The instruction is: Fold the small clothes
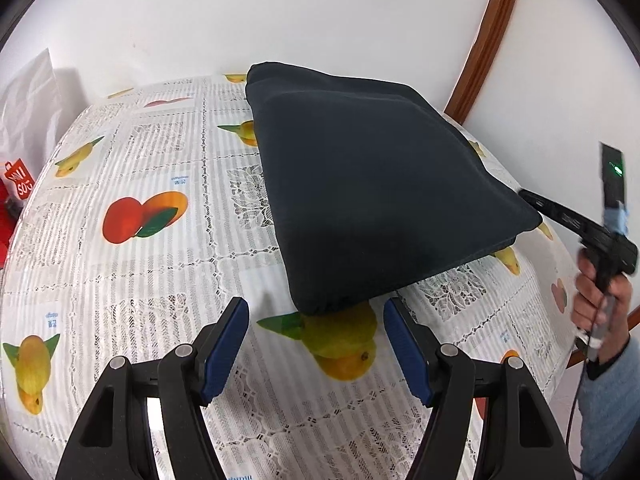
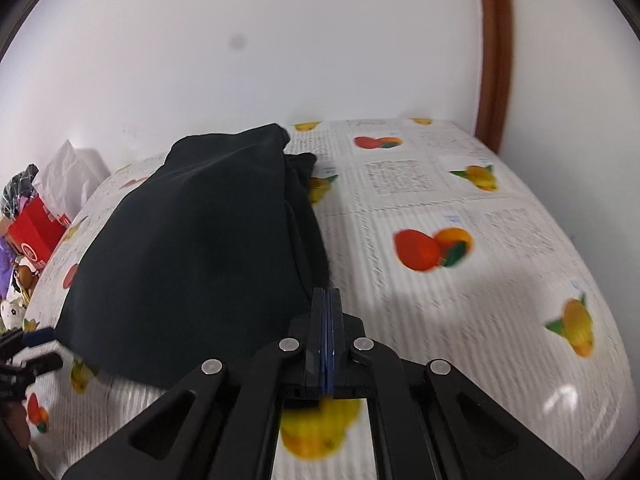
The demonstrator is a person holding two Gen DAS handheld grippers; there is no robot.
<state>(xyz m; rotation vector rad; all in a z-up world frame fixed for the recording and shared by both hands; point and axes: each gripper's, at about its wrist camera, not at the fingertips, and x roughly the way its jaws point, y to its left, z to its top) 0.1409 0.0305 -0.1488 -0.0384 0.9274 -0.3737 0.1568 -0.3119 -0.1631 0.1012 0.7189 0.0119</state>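
A dark navy garment lies folded on the fruit-print tablecloth. Just short of its near corner hangs my left gripper, open, with that corner lying between and a little beyond the blue pads. At the right, a person's hand holds my right gripper, whose tips meet the garment's right corner. In the right wrist view my right gripper is shut, its pads pressed together on the edge of the garment, which bulges up from the cloth. My left gripper shows at the far left edge.
A white paper bag and a red bag stand off the table's left side. A red box and small clutter sit there too. White walls close the back, and a wooden door frame rises at the right.
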